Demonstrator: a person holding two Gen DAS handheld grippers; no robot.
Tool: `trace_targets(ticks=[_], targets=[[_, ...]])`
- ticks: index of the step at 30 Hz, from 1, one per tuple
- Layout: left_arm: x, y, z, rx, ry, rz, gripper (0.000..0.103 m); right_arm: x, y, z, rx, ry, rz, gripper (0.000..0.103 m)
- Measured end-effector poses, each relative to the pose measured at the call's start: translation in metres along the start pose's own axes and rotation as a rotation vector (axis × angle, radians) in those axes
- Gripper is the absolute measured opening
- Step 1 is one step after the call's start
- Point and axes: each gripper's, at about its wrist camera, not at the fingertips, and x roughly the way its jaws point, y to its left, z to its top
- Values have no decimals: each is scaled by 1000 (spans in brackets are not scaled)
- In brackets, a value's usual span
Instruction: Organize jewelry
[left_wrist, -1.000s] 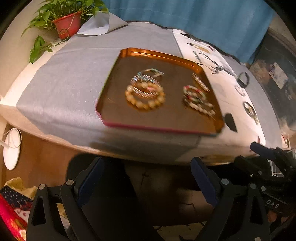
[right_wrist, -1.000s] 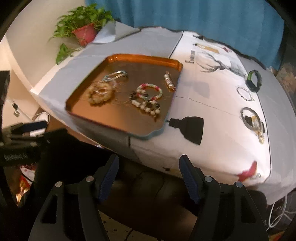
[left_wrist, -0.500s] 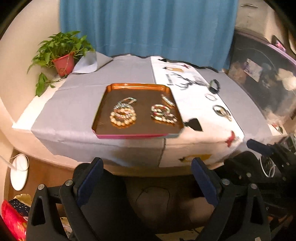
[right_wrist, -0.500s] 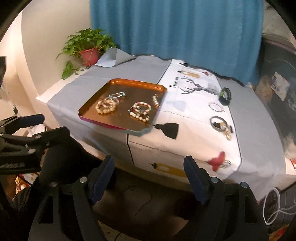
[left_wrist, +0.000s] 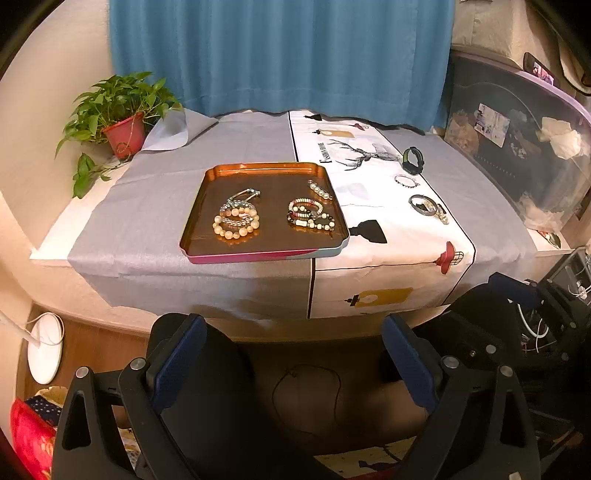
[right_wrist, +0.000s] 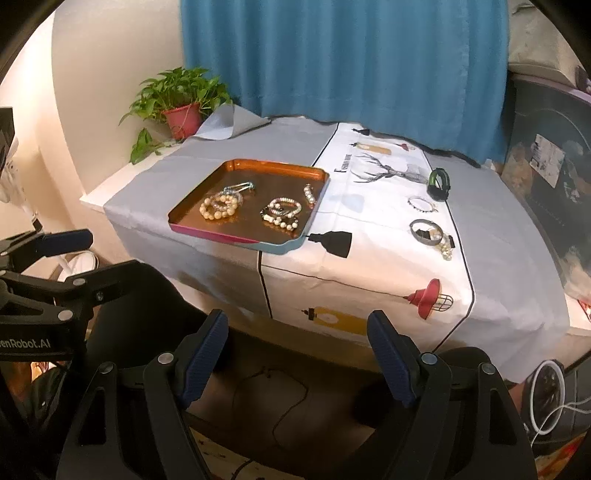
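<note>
A: Left gripper (left_wrist: 291, 354), right gripper (right_wrist: 297, 356) — both wide open, empty. Right's jaws have just been opening.

B: Loose bangle (right_wrist: 425, 230) lies right of tray (right_wrist: 236, 236), well apart. Prob. light, stiff, slippery — pinch its rim.

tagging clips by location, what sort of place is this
Most likely a room in a home, not a shop or lab. A cloth-covered table stands before a long blue curtain, with a leafy potted plant in a red pot at its corner and a copper-coloured metal tray of beaded bracelets.
</note>
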Motion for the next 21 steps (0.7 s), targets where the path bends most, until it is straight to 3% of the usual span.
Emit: trace_targets(ticks=[13, 21], targets=[[29, -23, 9, 47, 66, -11, 95, 17, -55, -3, 121, 26, -62, 79], [76, -63, 53, 104, 79, -47, 95, 45, -129, 0, 231, 26, -170, 79]])
